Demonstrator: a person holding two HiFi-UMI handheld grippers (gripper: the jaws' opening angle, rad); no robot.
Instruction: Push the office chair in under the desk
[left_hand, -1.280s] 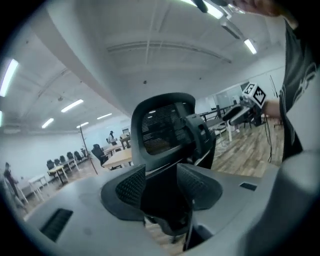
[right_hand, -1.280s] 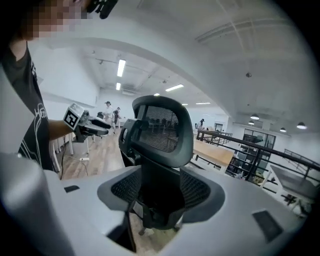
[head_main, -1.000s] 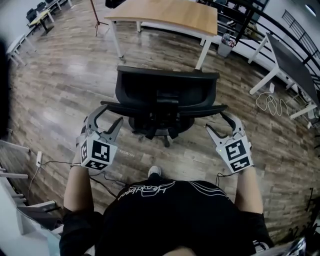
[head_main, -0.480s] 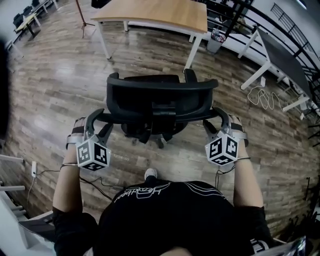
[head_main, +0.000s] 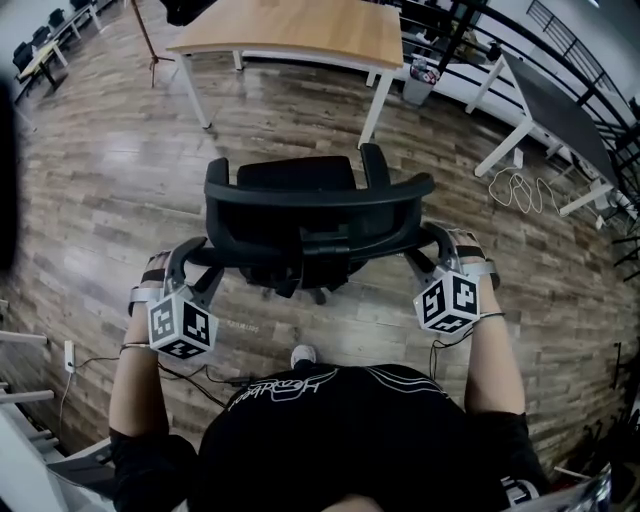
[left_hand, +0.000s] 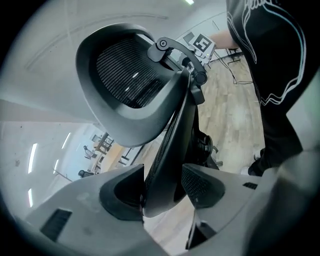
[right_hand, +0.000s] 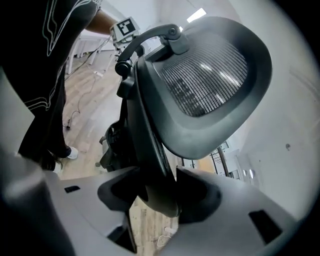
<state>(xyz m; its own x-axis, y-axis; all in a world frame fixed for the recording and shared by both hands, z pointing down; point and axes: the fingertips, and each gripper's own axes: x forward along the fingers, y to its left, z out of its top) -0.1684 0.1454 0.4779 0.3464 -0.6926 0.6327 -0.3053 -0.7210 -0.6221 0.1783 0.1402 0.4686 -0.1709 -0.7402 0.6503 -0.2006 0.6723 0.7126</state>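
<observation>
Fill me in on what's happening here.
A person has a tool in each hand at a black office chair. The left tool straddles the left edge of its backrest with jaws apart; the jaws of the right tool are closing around the right edge. The chair stands short of the wooden desk, not under it.

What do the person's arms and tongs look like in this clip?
Both left tongs and right tongs are grey and moulded with dark textured pads, each carrying a white cube printed with black square markers. Arms are bare below a black short-sleeved shirt with white line print. The right tongs are closing, the chair back's edge between them.
</observation>
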